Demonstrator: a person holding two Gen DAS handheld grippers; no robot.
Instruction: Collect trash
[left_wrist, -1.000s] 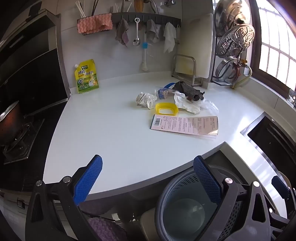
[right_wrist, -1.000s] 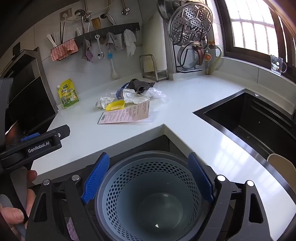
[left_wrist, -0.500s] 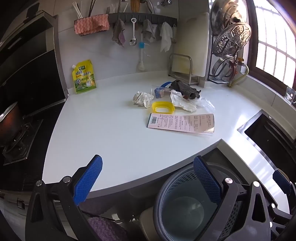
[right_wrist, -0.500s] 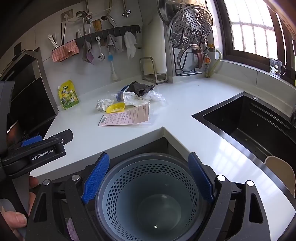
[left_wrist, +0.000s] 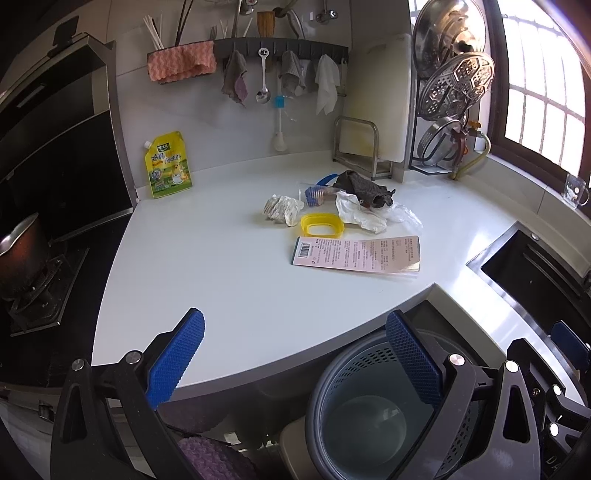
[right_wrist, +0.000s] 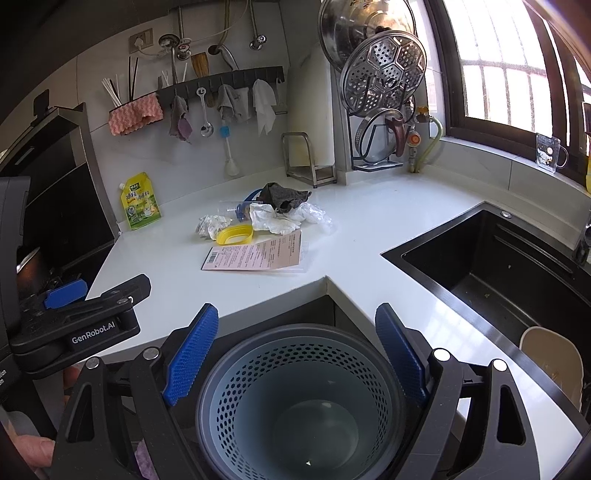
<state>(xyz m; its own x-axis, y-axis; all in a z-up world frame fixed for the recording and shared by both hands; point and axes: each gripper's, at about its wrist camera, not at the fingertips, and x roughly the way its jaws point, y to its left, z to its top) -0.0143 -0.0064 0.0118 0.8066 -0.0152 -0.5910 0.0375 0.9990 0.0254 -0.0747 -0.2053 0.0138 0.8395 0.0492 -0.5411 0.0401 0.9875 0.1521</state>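
Blue-padded left gripper (left_wrist: 293, 360) and right gripper (right_wrist: 295, 354): both spread wide, holding nothing. Below, grey perforated plastic bin (right_wrist: 299, 402). On white counter (left_wrist: 221, 266), trash heap: pink printed card (left_wrist: 356, 254), yellow plastic ring (left_wrist: 322, 225), crumpled white paper (left_wrist: 281, 209).

I read both wrist views from below the tabletop (left_wrist: 229, 280) edge, facing the back wall. Left view sits further left, near the stove; right view hangs over the bin (right_wrist: 299, 398), toward the sink (right_wrist: 498, 266). Both share the trash pile (left_wrist: 343, 210) at mid-distance.
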